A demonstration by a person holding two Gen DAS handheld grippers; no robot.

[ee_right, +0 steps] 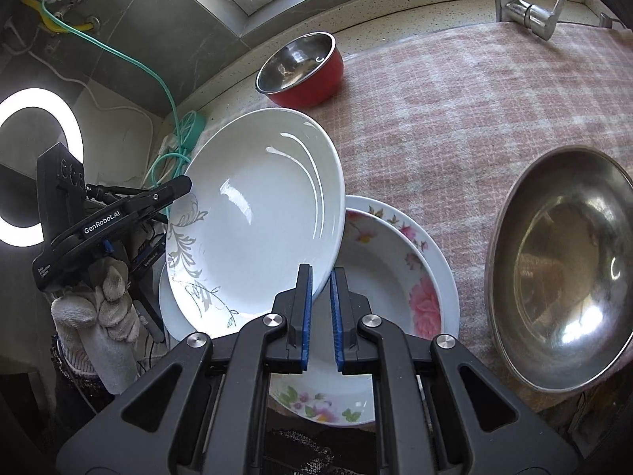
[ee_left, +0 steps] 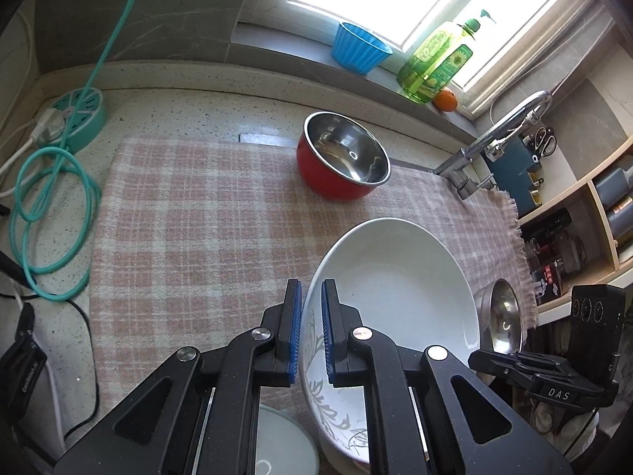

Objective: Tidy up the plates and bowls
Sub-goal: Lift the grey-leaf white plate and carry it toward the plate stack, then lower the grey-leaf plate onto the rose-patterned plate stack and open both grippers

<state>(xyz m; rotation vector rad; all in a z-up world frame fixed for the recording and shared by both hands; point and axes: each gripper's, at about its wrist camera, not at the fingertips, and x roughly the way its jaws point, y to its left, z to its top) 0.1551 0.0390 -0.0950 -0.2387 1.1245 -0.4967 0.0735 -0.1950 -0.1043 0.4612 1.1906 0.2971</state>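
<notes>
My left gripper [ee_left: 311,332] is shut on the rim of a white plate with a grey leaf pattern [ee_left: 395,301]. It holds the plate tilted above the stack, and the plate also shows in the right wrist view [ee_right: 253,221]. The left gripper shows there too [ee_right: 174,192]. My right gripper [ee_right: 321,316] has its jaws a narrow gap apart, next to the plate's lower rim, gripping nothing. A pink-flowered plate [ee_right: 399,277] lies below on another white plate. A steel bowl [ee_right: 561,269] sits right. A red bowl with a steel inside [ee_left: 342,162] stands far back.
A pink checked cloth [ee_left: 190,217] covers the counter. A teal power strip and coiled cable [ee_left: 63,146] lie at left. A faucet [ee_left: 498,138] stands at right. On the sill are a blue cup [ee_left: 358,47], a green bottle [ee_left: 435,63] and an orange [ee_left: 445,99].
</notes>
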